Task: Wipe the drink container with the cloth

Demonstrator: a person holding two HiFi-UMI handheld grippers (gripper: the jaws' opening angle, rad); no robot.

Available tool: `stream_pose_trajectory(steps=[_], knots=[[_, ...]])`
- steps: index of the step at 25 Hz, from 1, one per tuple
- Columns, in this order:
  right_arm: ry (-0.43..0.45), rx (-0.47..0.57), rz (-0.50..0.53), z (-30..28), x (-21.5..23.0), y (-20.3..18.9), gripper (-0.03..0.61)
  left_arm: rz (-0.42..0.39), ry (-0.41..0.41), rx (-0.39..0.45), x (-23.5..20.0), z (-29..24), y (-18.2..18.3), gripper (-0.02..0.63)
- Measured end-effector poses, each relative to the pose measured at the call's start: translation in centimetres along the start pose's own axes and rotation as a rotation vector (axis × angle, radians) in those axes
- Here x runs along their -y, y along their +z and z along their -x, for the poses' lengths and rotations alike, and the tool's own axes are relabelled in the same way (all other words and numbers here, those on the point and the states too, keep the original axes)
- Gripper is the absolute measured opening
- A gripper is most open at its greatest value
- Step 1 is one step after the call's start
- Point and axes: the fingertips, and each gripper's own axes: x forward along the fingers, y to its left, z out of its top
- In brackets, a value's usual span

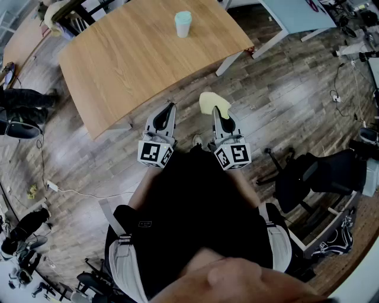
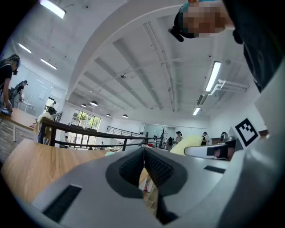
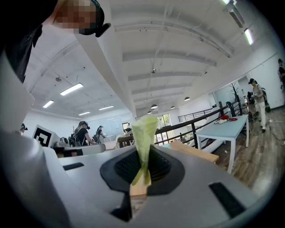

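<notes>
A pale green drink container (image 1: 183, 23) with a lid stands upright on the far part of the wooden table (image 1: 130, 65). My right gripper (image 1: 216, 111) is shut on a pale yellow-green cloth (image 1: 208, 102), which sticks out past the jaws (image 3: 144, 138). My left gripper (image 1: 171, 108) is shut with nothing in it, its pads (image 2: 144, 167) pressed together. Both grippers are held close to my body, short of the table's near edge and well apart from the container. The cloth (image 2: 189, 143) also shows beside the right gripper in the left gripper view.
A black office chair (image 1: 320, 174) stands at my right. A light blue table (image 1: 296, 15) is at the far right, with a railing (image 3: 200, 120) behind it. Cables and a power strip (image 1: 53, 186) lie on the wood floor at left. People stand in the distance.
</notes>
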Motion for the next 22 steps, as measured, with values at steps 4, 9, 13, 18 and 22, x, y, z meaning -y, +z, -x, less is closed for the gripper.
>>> stream_pose_trajectory(steps=[4, 9, 13, 18, 22], knots=[[-0.001, 0.0, -0.001, 0.1, -0.4, -0.2, 0.042, 0.001, -0.001, 0.004, -0.1, 0.4, 0.0, 0.023], [0.004, 0.002, 0.003, 0.3, -0.7, 0.0, 0.041, 0.003, 0.005, 0.007, 0.0, 0.7, 0.2, 0.023], [0.007, 0.004, 0.0, 0.2, -0.7, -0.1, 0.043, 0.0, 0.018, 0.014, -0.3, 0.9, 0.3, 0.023], [0.022, 0.012, -0.005, -0.3, -1.9, -0.2, 0.043, 0.005, 0.03, 0.014, -1.3, 1.6, 0.3, 0.023], [0.009, 0.006, -0.003, -0.7, -2.7, -0.5, 0.043, 0.011, 0.034, 0.008, -2.2, 2.4, 0.3, 0.023]])
